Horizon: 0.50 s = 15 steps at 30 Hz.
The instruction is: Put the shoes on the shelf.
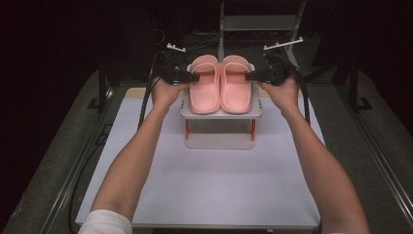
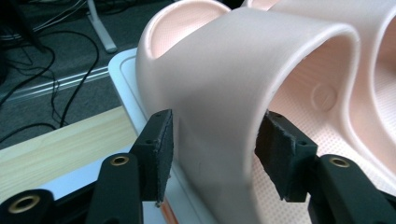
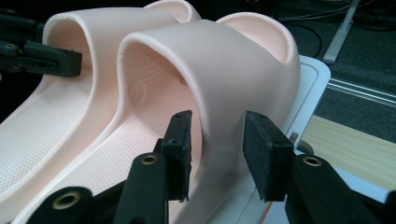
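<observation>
Slippers (image 1: 221, 85) fill stand (image 1: 221, 113); table (image 1: 214, 180) in front clear.

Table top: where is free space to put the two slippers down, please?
The white table top is bare in front of the rack, between the person's forearms, and in narrower strips to the rack's left and right. It is crowded on the rack's upper shelf, where both pink slippers and the grippers meet.

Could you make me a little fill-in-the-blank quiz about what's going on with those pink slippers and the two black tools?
1. The two pink slippers sit side by side on a small white ____.
2. Each gripper's jaws straddle a slipper's ____, one jaw inside it and one outside.
3. The left gripper is at the left slipper; the right gripper is at the ____ slipper.
4. The rack stands on a ____ table.

Missing words: rack; strap; right; white
</observation>
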### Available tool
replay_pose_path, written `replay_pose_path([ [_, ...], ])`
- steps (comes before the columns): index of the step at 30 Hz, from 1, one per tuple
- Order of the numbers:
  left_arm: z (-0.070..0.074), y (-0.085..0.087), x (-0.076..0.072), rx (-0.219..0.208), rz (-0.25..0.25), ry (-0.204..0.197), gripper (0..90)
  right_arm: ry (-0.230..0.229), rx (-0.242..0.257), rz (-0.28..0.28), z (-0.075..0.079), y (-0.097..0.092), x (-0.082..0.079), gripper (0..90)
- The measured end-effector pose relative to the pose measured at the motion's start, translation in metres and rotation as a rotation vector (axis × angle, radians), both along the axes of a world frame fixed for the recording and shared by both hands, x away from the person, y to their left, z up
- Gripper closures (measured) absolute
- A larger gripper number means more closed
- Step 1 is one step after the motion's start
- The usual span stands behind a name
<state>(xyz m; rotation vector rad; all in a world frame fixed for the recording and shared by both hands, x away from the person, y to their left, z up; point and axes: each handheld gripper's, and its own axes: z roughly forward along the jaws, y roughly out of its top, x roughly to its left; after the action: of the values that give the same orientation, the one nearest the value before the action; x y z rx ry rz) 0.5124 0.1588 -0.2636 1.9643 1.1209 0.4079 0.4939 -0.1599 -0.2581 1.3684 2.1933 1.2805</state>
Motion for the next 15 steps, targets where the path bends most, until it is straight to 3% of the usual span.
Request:
replay_pose_path([
  [15, 0.001, 0.008, -0.015, -0.008, -0.010, -0.031, 43.4, -0.028, 0.079, 0.081, 0.006, -0.007, -0.022, 59.1],
])
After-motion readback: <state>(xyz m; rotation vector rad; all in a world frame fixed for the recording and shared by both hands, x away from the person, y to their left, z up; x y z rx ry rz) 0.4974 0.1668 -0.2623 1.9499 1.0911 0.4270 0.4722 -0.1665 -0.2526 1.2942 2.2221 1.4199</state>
